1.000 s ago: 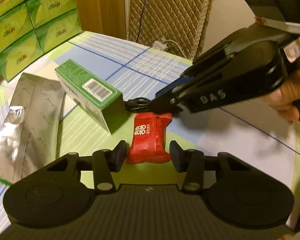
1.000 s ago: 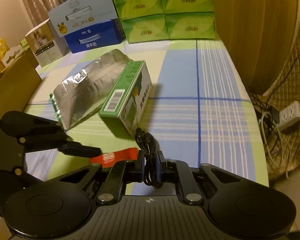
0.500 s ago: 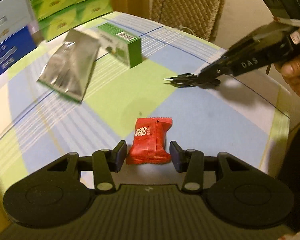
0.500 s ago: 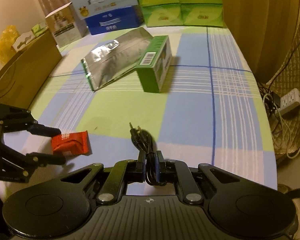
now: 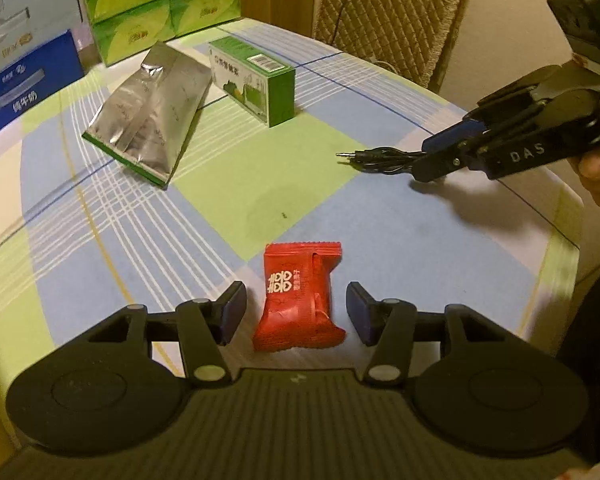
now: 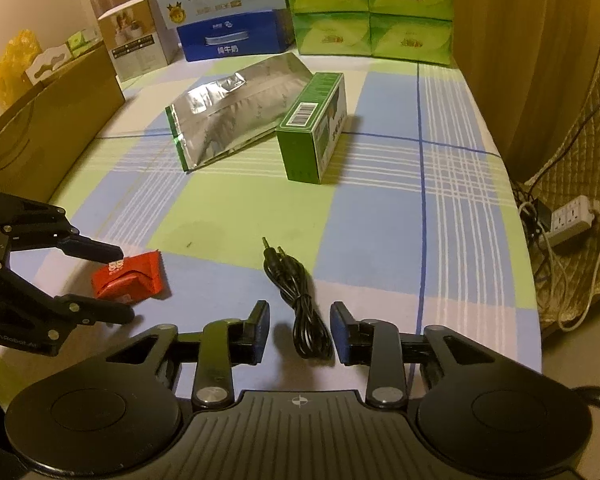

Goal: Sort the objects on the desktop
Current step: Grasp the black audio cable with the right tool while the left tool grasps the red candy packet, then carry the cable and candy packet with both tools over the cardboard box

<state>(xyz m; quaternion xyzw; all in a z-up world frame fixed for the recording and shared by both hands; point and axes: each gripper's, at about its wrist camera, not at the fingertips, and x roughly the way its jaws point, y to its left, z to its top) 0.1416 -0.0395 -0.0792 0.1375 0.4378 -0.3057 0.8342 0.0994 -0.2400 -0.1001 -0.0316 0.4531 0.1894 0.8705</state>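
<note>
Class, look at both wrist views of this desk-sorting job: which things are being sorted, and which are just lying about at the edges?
Being sorted:
- red packet, between the opening left tongs
- black cable, between the opening right tongs
- foil bag
- green box

Lying about:
- tissue packs
- blue carton
- power strip

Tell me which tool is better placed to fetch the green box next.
Right, probably. The green box lies straight ahead of the right tool, whose jaws are opening off the black cable; the left tool, also opening, sits farther off.
</note>
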